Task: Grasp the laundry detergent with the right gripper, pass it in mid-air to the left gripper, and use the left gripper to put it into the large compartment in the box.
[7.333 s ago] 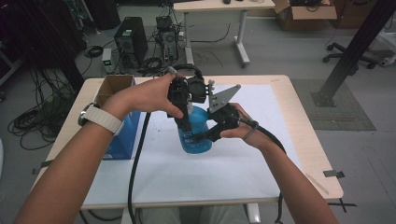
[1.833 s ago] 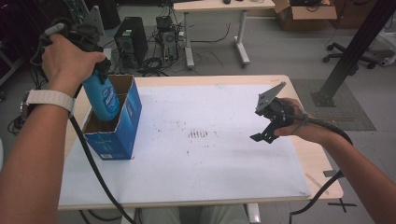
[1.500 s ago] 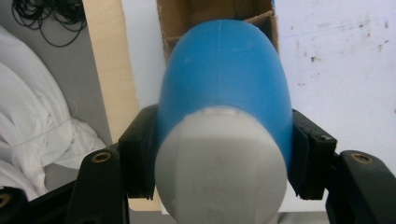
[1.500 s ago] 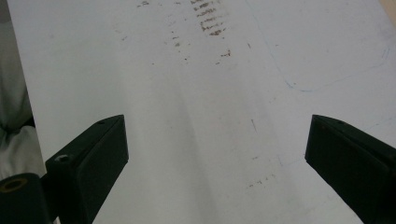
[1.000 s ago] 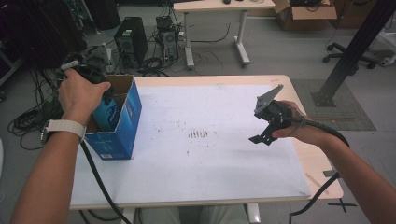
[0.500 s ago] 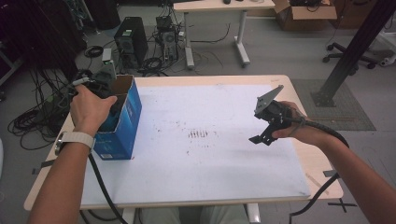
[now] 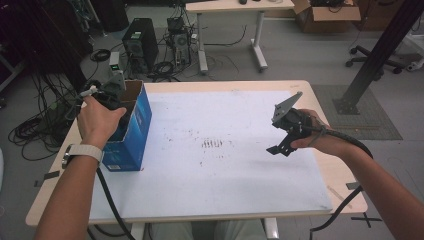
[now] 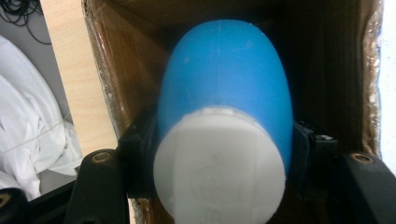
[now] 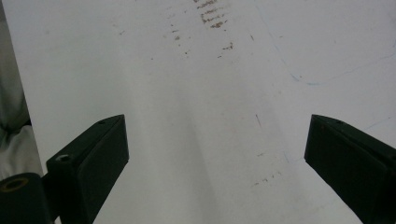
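Note:
A blue bottle (image 8: 224,88) with a white cap (image 8: 219,163) sits deep inside an open blue cardboard box (image 7: 134,125) at the table's left edge. My left gripper (image 8: 219,154) is shut on the bottle just above the cap, a jaw pressed on each side. In the high view the person's left hand covers that gripper (image 7: 102,95) at the box mouth, and the bottle is hidden inside. My right gripper (image 7: 280,145) hovers over the right part of the white table top (image 7: 225,175), held in the right hand. It stands open (image 9: 215,154) with nothing between its jaws.
Brown scuff marks (image 7: 212,144) mark the middle of the table. White cloth (image 8: 32,135) lies beyond the table's left edge. On the floor behind stand a computer tower (image 7: 136,42), tangled cables (image 7: 35,125), another desk (image 7: 235,7) and a black post (image 7: 380,50).
The left hand has carried the blue bottle from above the table centre to the box and lowered it inside. The right gripper let go of it, drew back right and stays still.

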